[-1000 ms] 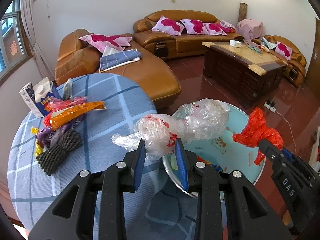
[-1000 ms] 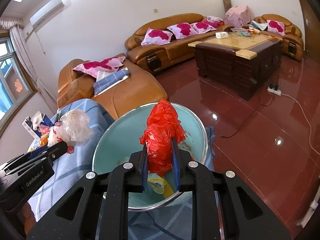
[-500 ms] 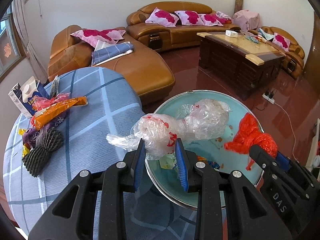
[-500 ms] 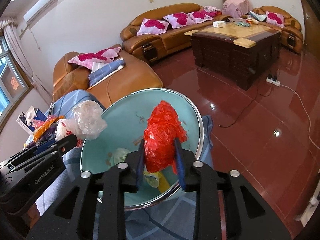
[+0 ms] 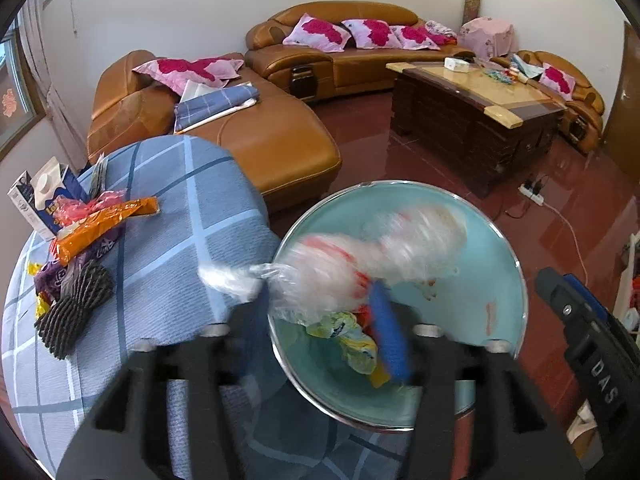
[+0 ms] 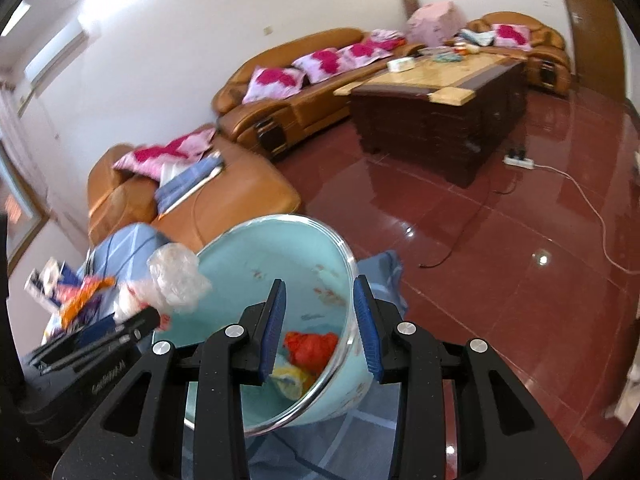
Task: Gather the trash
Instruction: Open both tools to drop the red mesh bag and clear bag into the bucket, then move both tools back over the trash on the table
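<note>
Since a second ago the red bag (image 6: pixel 311 346) has dropped from the right gripper (image 6: pixel 320 328) into the teal basin (image 5: pixel 472 236) at the bench's (image 5: pixel 168 240) right edge, onto yellow wrappers (image 5: pixel 352 340). Both grippers' fingers are opening; the clear plastic bag (image 5: pixel 360 264) falls blurred from the left gripper (image 5: pixel 324 328). Remaining trash (image 5: pixel 80 240) lies at the bench's far left edge, nearer the left gripper.

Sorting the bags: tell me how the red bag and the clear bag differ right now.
The red bag lies at the bottom of the basin; the clear bag is still above it, blurred, at the left gripper, whose jaws are opening. The red bag is opaque and small; the clear bag is see-through and looks bulkier. Both are crumpled plastic.
</note>
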